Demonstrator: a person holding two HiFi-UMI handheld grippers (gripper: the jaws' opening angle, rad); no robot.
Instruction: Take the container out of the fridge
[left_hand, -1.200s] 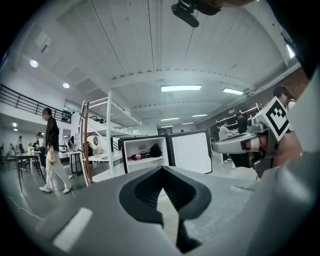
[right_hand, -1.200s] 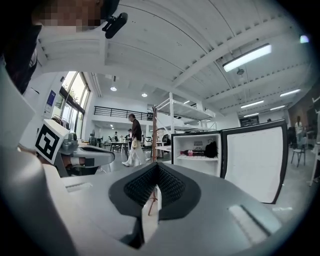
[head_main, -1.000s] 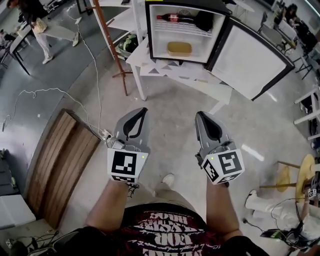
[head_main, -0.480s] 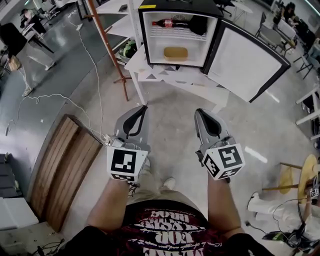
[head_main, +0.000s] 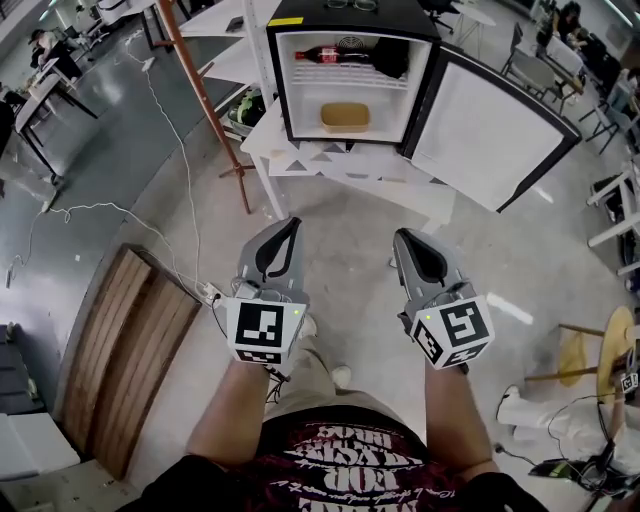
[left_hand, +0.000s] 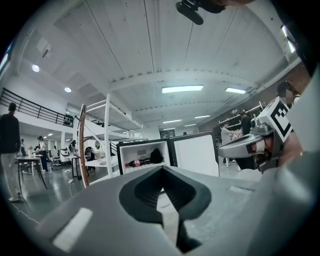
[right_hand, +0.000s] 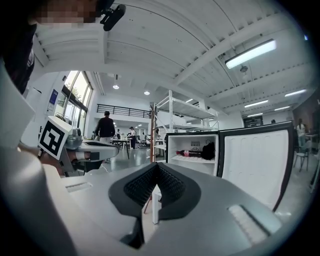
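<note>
Head view: the container (head_main: 345, 116) lies low in the fridge (head_main: 385, 100), far ahead, door (head_main: 490, 130) open to its right, bottle (head_main: 322, 54) above; left gripper (head_main: 289, 225) and right gripper (head_main: 401, 236) are clenched, empty, well apart from it; seemingly the approach, next needing a closer reach and parted jaws; both gripper views hide the container; the dark lump (head_main: 392, 57) by the bottle is unclear.

left gripper (head_main: 289, 224): closed, level | right gripper (head_main: 401, 236): closed (both empty)
</note>
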